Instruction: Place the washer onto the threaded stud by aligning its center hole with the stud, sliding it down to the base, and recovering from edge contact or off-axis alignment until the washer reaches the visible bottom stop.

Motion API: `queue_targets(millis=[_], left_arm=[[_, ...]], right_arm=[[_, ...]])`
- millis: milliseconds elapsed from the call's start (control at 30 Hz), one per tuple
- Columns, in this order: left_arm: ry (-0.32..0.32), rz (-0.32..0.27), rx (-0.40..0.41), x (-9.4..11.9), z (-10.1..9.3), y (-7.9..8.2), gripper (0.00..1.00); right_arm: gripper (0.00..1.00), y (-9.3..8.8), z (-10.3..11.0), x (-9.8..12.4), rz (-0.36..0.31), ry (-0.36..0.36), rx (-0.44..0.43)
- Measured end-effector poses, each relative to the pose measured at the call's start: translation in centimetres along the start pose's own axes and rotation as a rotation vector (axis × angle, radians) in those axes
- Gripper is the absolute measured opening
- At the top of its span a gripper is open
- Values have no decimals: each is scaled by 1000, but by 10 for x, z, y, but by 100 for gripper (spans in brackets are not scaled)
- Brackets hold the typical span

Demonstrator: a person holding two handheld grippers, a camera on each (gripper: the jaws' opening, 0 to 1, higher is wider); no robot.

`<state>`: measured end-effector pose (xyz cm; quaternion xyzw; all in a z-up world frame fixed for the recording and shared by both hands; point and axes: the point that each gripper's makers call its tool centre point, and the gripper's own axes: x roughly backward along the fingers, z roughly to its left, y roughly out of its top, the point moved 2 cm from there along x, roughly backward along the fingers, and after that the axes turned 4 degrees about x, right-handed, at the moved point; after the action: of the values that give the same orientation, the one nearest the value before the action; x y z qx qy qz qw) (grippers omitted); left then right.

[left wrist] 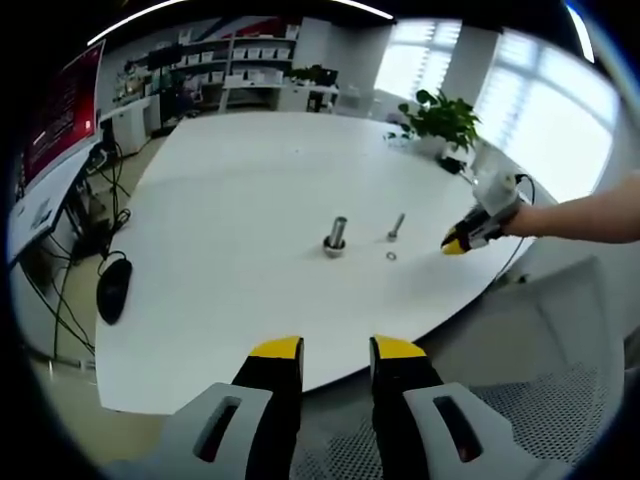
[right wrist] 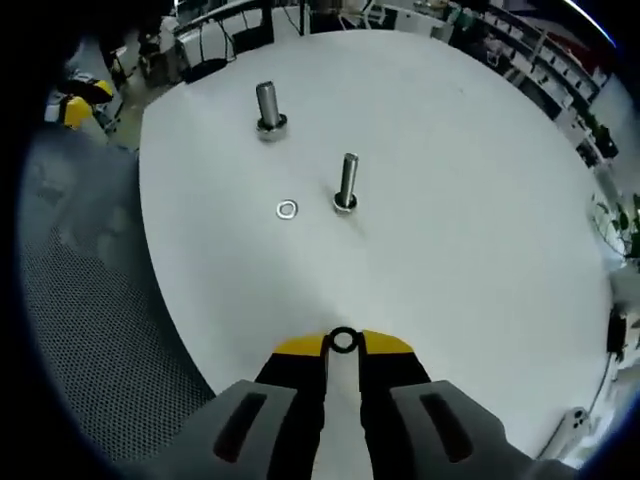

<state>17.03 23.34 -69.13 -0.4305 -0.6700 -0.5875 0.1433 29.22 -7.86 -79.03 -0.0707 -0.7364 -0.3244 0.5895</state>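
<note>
Right gripper view, largest first: round white tabletop (right wrist: 450,200), bare but for a little hardware near its middle. Farthest from the right claw (right wrist: 343,345), a thick stud (right wrist: 267,108) upright on a wide base. Nearer, a thin threaded stud (right wrist: 347,184), also upright, long axis straight up from the tabletop. Just beside its base, toward the thick stud's side, a loose washer (right wrist: 287,209) lying flat, apart from the stud. Smallest: a second washer (right wrist: 343,340) pinched edgewise between the right claw's yellow tips, jaws nearly closed on it, hole facing the camera.

Key relation: thin stud almost dead ahead of the held washer, well apart, with only bare tabletop between. Washer hole axis looks roughly level while the stud axis is vertical, so likely needs tipping flat above the stud tip before sliding down. Loose washer close enough to the base to be nudged; worth a steep approach from above.

Left gripper view: same tabletop (left wrist: 250,180), computer mouse (left wrist: 113,287) at its edge, potted plant (left wrist: 445,118) at the far side. Left claw (left wrist: 335,350) over the near edge, jaws apart, nothing held, well farther from the studs than the right.
</note>
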Motion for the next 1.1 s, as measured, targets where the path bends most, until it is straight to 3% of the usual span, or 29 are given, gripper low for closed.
queue_targets(millis=[233, 500, 667, 1100], left_arm=[[-2, -1, -1, 0, 0, 0, 24], [-5, -6, 1, 0, -1, 1, 24], [-4, -7, 1, 0, 0, 1, 24], [-4, -15, 5, 0, 0, 2, 24]], right_arm=[[12, 48, -2, 7, -93, -8, 16], [12, 81, -7, 7, -124, -16, 63], [12, 92, -9, 6, -127, -19, 91], [12, 98, -8, -3, -90, -6, 139]])
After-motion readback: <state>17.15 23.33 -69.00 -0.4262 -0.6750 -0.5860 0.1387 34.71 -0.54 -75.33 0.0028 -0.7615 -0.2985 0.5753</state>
